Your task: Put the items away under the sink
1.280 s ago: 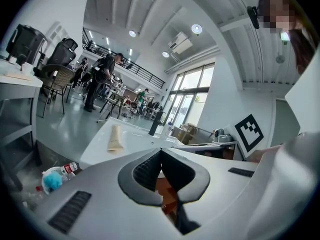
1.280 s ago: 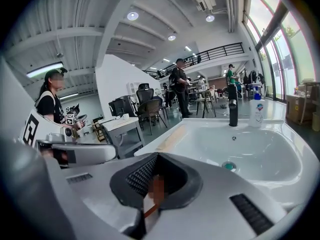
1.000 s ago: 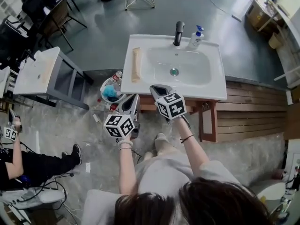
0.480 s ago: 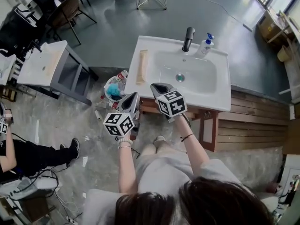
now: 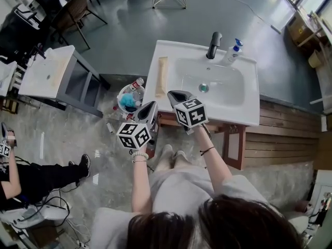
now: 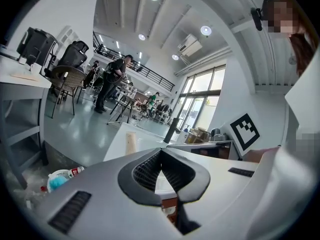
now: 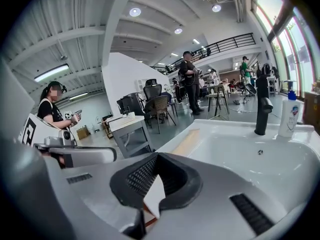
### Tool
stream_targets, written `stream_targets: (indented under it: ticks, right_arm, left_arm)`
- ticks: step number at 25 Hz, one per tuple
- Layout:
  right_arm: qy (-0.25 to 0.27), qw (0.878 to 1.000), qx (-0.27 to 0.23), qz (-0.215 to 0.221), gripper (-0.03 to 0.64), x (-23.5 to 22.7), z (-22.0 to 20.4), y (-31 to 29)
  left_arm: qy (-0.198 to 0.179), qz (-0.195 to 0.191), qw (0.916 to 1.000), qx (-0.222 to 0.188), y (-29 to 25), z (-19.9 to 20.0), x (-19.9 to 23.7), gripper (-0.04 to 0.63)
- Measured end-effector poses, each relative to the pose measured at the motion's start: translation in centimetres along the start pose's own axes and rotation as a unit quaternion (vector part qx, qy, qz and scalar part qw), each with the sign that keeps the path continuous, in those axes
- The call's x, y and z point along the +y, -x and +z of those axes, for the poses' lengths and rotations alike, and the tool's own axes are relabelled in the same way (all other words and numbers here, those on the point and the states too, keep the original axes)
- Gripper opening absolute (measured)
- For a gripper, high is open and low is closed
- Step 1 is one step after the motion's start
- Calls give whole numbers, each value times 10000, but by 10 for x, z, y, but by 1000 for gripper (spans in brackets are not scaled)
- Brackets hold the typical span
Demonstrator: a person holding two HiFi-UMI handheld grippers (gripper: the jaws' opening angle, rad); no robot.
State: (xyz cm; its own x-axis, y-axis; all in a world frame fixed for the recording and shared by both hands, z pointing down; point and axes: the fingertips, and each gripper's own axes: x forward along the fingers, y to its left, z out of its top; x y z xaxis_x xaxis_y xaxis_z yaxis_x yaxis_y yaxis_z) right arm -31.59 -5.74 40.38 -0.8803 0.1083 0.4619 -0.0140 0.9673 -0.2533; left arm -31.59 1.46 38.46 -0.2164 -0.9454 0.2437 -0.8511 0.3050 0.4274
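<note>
Both grippers are shut and empty: the left gripper (image 5: pixel 151 108) and the right gripper (image 5: pixel 175 95) each have their ribbed pads pressed tip to tip with nothing between them, and they hover just before the front edge of the white sink (image 5: pixel 249 110). The things to be stowed appear to be those in the round white tub (image 5: pixel 120 93) on the floor, at about ten o'clock from the left gripper and right beside the sink's left side. It holds a bottle (image 5: pixel 136 83) with a red label, a blue puff (image 5: pixel 126 102) and other pieces too small to name. I judge the bottle light, stiff and smooth, so likely to slip; a grip across its middle should hold better than one at the cap. The puff looks soft and would squash. The thin tub is best taken by its rim. A pump bottle (image 5: pixel 234 52) stands by the black tap (image 5: pixel 213 44) at twelve o'clock, and a pale wooden strip (image 5: pixel 162 75) lies along the left ledge. The wooden cabinet (image 5: pixel 234 145) below is mostly hidden by the basin. The near floor (image 5: pixel 67 134) is mottled grey, with planks at three o'clock. A grey side table (image 5: pixel 49 72) stands at ten o'clock in a big open hall with other people about.
</note>
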Motion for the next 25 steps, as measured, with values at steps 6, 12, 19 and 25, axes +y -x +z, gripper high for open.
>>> stream_targets:
  ticks: [6, 12, 19, 25]
  right_arm:
    - [-42, 9999, 96, -138, 17, -4, 7, -17]
    - [-110, 9993, 184, -307, 17, -10, 10, -32]
    - [-222, 9986, 236, -413, 17, -15, 11, -49]
    - [-376, 9982, 268, -376, 18, -20, 13, -59]
  left_arm:
    - [47, -177, 9998, 101, -10, 5, 15, -3]
    - [78, -371, 9991, 187, -21, 10, 27, -3]
    - [114, -496, 9984, 247, -27, 13, 40, -3]
    - [200, -442, 9983, 333, -32, 10, 48, -3]
